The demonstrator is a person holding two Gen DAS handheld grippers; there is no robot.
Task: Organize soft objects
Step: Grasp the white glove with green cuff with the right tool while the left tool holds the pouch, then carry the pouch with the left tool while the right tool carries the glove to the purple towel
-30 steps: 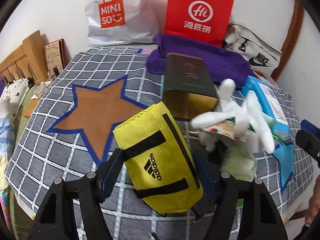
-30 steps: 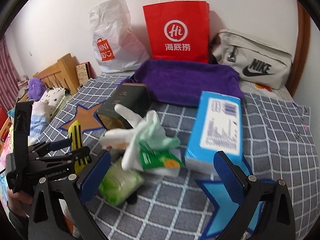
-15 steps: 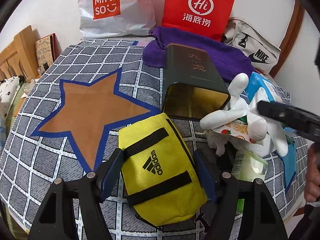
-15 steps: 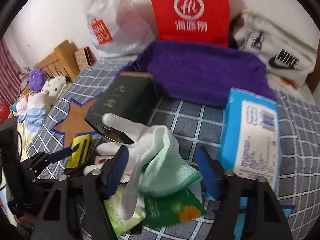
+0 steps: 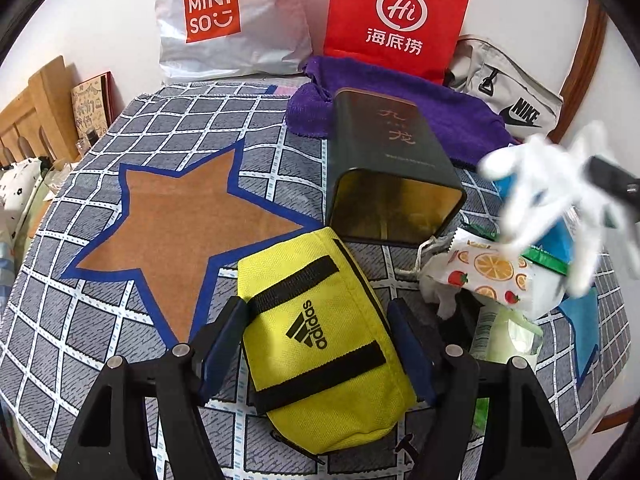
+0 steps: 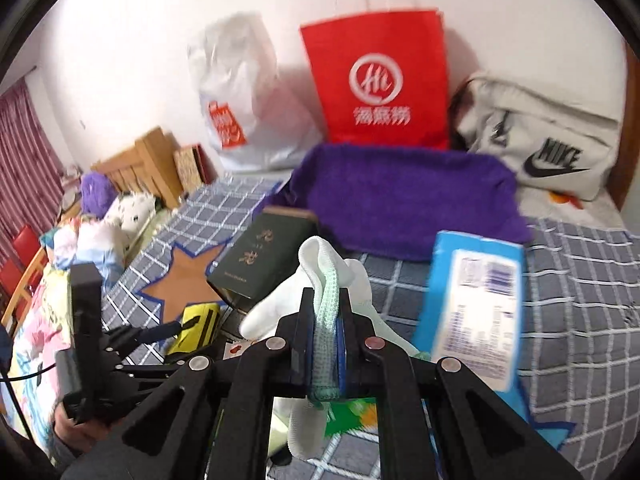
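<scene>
A yellow Adidas pouch (image 5: 324, 344) lies on the checked bedspread (image 5: 100, 320), and my left gripper (image 5: 316, 352) straddles it, jaws open, pads beside its sides. My right gripper (image 6: 325, 344) is shut on the green cuff of a white glove (image 6: 332, 280) and holds it lifted; the glove shows blurred in the left wrist view (image 5: 540, 196). A dark green tin (image 5: 384, 168) lies on its side, open mouth toward me. Snack packets (image 5: 488, 272) and a green wipes pack (image 5: 508, 336) lie right of the pouch.
A purple towel (image 6: 400, 196), red paper bag (image 6: 380, 80), white Miniso bag (image 5: 228, 20) and grey Nike bag (image 6: 552, 140) line the wall. A blue tissue pack (image 6: 476, 296) lies at right. A wooden headboard (image 5: 36, 100) is left.
My right gripper closed on the glove's cuff and lifted it off the packets. My left gripper stayed around the yellow pouch, moving slightly forward.
</scene>
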